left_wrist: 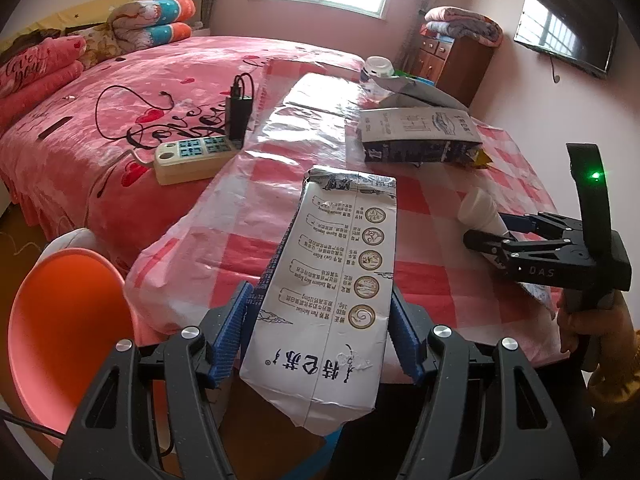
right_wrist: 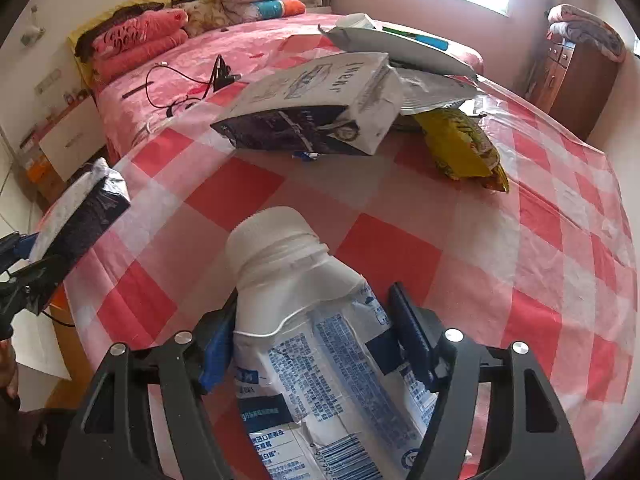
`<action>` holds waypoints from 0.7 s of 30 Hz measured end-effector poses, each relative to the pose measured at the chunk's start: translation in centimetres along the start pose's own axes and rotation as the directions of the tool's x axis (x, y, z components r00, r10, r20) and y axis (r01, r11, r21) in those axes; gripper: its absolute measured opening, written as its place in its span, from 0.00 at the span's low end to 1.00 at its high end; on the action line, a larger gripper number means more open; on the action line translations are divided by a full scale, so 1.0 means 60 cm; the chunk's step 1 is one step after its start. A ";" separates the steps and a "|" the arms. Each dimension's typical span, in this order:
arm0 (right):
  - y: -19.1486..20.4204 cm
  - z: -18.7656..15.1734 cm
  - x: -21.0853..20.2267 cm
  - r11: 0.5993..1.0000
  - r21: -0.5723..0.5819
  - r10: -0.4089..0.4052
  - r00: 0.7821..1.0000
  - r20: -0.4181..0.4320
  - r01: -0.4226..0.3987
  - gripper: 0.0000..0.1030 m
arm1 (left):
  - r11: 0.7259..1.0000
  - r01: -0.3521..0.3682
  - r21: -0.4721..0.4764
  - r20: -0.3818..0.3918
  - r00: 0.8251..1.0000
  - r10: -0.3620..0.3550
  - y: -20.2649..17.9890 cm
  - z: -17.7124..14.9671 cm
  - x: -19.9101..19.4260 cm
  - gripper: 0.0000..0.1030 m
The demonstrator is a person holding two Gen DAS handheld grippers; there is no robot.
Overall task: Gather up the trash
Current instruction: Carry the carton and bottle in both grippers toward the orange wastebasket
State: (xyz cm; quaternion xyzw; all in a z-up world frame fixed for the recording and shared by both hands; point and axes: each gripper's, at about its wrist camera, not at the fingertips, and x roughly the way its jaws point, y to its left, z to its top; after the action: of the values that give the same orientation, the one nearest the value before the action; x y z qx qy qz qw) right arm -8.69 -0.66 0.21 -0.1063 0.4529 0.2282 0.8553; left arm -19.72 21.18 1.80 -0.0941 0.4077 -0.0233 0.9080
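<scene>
A tall white milk carton point(left_wrist: 328, 300) sticks out over the near edge of the checked table point(left_wrist: 248, 216), and my left gripper point(left_wrist: 320, 336) is shut on its lower half, blue pads on both sides. In the right wrist view that carton point(right_wrist: 84, 208) and the left gripper point(right_wrist: 24, 264) show at the left edge. A white plastic bottle point(right_wrist: 304, 320) with a crumpled blue label lies cap-forward between the fingers of my right gripper point(right_wrist: 316, 332), whose pads touch both its sides. The left wrist view shows the right gripper point(left_wrist: 486, 227) and the bottle point(left_wrist: 480, 208) low over the table's right side.
A second carton point(right_wrist: 316, 108) lies on its side at the table's middle, with a yellow snack bag point(right_wrist: 464, 148) and grey pouches point(right_wrist: 400, 48) behind it. A power strip point(left_wrist: 192, 158) rests on the pink bed. An orange chair point(left_wrist: 64, 328) stands at the near left.
</scene>
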 end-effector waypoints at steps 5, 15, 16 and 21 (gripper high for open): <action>-0.001 -0.009 -0.023 0.999 0.034 0.031 0.998 0.048 -0.032 0.65 | 1.000 0.008 0.020 0.000 1.000 -0.008 -0.016 0.001 0.001 0.64; 0.019 0.023 -0.072 0.976 0.110 0.172 0.973 0.152 -0.190 0.64 | 1.000 0.015 0.006 0.037 0.999 -0.015 -0.012 0.005 -0.022 0.64; 0.026 0.029 -0.076 0.971 0.112 0.192 0.968 0.163 -0.211 0.64 | 1.000 0.016 -0.001 0.043 0.999 -0.016 -0.009 0.005 -0.026 0.64; 0.073 0.064 -0.091 0.951 0.084 0.278 0.940 0.196 -0.299 0.64 | 0.999 0.011 -0.038 0.066 0.998 -0.009 0.014 0.006 -0.041 0.64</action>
State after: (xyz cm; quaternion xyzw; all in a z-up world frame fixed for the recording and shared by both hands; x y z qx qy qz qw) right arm -10.71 3.07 7.00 0.0308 0.3955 0.3340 0.8550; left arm -21.11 22.36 3.65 -0.1142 0.3777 -0.0168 0.9187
